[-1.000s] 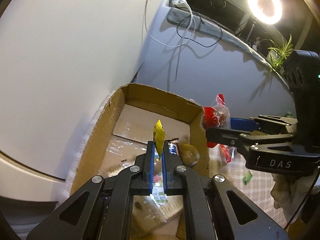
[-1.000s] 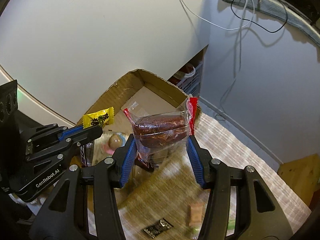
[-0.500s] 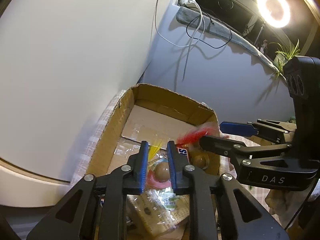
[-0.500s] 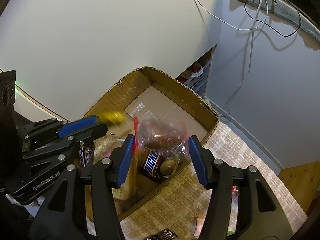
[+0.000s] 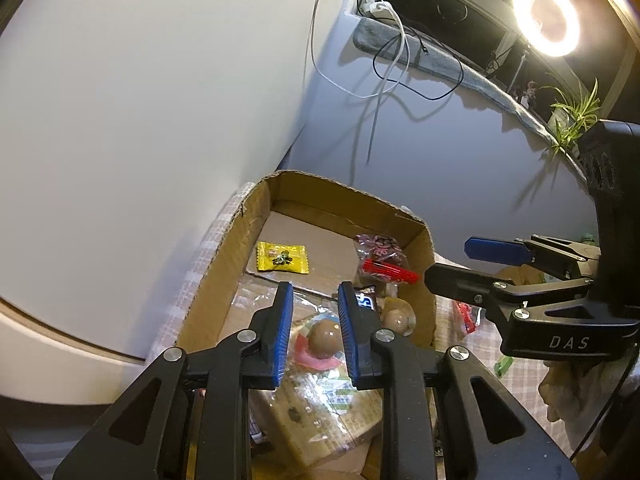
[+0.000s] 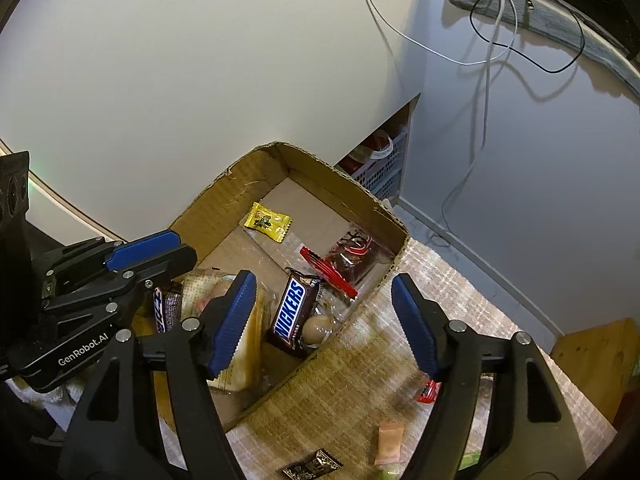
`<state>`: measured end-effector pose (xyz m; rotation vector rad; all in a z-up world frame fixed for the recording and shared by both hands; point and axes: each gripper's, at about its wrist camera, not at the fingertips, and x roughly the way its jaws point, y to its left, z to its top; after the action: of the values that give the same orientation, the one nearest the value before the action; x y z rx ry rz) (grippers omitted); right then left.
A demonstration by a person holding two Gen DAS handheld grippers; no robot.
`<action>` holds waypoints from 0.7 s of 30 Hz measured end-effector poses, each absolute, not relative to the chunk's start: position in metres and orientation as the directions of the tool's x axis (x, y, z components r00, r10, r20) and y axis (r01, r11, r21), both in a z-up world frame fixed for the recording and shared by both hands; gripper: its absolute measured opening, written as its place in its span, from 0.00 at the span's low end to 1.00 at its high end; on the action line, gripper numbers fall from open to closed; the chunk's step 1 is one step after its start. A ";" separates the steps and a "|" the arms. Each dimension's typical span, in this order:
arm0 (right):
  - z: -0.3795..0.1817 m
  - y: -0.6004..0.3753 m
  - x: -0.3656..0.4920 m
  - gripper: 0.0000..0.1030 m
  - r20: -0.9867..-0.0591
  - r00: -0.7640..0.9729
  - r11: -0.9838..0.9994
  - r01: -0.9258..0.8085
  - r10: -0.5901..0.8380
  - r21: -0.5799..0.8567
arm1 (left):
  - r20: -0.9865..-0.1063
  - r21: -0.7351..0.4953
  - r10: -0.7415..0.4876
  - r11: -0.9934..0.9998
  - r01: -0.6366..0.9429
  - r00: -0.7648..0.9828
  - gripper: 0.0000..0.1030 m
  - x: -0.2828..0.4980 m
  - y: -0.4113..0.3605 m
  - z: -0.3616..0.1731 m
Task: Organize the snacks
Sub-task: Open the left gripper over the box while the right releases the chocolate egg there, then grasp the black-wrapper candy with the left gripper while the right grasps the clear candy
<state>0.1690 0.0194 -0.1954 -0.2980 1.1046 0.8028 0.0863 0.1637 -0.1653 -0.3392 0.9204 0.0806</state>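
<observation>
Both jaws apart, empty, just been opening over cardboard box (image 6: 224, 208). Risk: right gripper (image 6: 324, 320) clips box's near wall reaching black packet (image 6: 312, 466) on desk.

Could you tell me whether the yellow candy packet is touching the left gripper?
Apart. In the left wrist view the yellow candy packet lies flat on the box floor, with bare cardboard between it and the left gripper.

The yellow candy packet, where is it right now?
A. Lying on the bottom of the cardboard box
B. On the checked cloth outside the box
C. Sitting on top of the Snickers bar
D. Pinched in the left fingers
A. The yellow candy packet lies flat on the bare floor of the cardboard box, toward its far end, apart from the Snickers bar and with nothing gripping it.
</observation>
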 end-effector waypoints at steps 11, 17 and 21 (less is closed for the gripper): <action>-0.180 -0.029 0.160 0.71 -0.873 0.240 0.723 -0.671 0.424 0.167 | -0.784 -0.261 -0.136 0.958 -0.122 0.606 0.21 0.067 0.128 -0.156; -0.180 -0.078 0.154 0.71 -0.880 0.249 0.757 -0.631 0.404 0.168 | -0.791 -0.283 -0.194 0.957 -0.066 0.580 0.21 0.049 0.096 -0.160; -0.188 -0.102 0.145 0.71 -0.893 0.236 0.766 -0.622 0.382 0.164 | -0.798 -0.288 -0.228 0.958 -0.020 0.558 0.21 0.038 0.074 -0.163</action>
<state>0.1454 -0.1023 -0.1878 -0.2452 1.1402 0.6980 0.0375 0.0737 -0.1631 -0.2777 0.9741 -0.1245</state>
